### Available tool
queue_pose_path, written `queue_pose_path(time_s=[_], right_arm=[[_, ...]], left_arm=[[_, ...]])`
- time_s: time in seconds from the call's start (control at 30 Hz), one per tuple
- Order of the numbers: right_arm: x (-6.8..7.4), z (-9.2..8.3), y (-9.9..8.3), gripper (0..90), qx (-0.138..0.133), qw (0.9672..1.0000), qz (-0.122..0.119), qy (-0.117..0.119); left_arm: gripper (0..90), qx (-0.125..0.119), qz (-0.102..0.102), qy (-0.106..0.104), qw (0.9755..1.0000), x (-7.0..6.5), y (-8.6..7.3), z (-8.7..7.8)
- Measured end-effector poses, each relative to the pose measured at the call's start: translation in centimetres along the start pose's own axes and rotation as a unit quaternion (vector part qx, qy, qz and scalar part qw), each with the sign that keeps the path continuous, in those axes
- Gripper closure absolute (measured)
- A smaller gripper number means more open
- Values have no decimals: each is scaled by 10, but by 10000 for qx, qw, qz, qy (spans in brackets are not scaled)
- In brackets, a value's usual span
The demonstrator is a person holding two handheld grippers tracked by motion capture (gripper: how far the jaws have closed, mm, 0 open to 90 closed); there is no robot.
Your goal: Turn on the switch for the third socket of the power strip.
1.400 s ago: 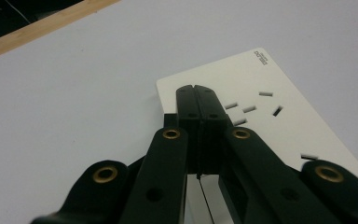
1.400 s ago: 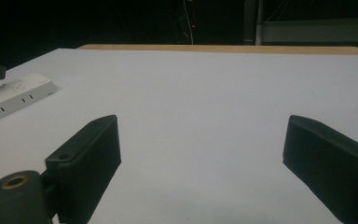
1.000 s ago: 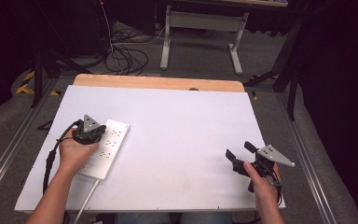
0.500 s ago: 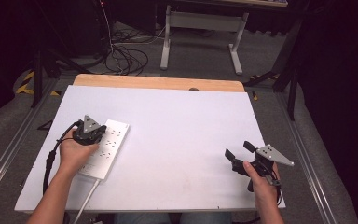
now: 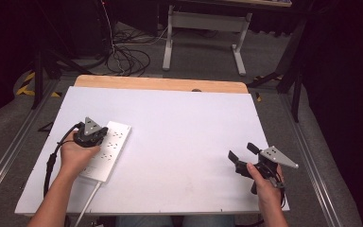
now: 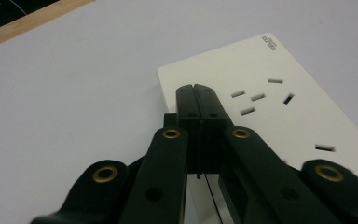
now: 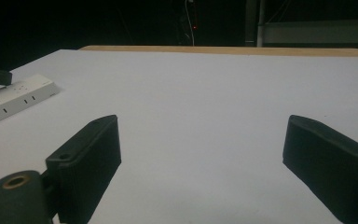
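On the white table (image 5: 184, 142) we see a white power strip (image 5: 108, 150) lying flat near the left edge, its long side running toward the far end and its cord leaving the near end toward the person. The left gripper (image 5: 90, 137) sits right over the strip, held from behind by the left hand (image 5: 75, 156). In the left gripper view the left gripper (image 6: 197, 91) has its two black jaws pressed together with nothing between them, their tips resting at the strip's left edge, beside a group of socket slots (image 6: 256, 95); we cannot tell whether the tips actually touch the plastic. The right gripper (image 5: 242, 153) is well apart from the strip, near the table's right front corner, held in the right hand (image 5: 264, 182). In the right gripper view the right gripper (image 7: 205, 154) has its jaws spread wide above bare tabletop, holding nothing, with the strip (image 7: 14, 98) far off at the left
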State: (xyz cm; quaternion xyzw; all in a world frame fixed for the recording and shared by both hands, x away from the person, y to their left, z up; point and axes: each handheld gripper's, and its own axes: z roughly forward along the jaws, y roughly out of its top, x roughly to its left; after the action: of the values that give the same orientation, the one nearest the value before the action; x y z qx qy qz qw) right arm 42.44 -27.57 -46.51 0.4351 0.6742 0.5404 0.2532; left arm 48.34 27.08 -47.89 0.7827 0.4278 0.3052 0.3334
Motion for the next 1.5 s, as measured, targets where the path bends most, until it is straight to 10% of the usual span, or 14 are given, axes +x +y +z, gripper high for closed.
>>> queue_pose_path(time_s=[1.33, 1.5], right_arm=[[4, 19, 6, 118, 42, 9997, -71, 236], [6, 23, 7, 118, 58, 9995, -100, 287]], left_arm=[[898, 39, -303, -121, 9995, 6, -15, -14], [898, -495, -657, -129, 9965, 11, -14, -27]])
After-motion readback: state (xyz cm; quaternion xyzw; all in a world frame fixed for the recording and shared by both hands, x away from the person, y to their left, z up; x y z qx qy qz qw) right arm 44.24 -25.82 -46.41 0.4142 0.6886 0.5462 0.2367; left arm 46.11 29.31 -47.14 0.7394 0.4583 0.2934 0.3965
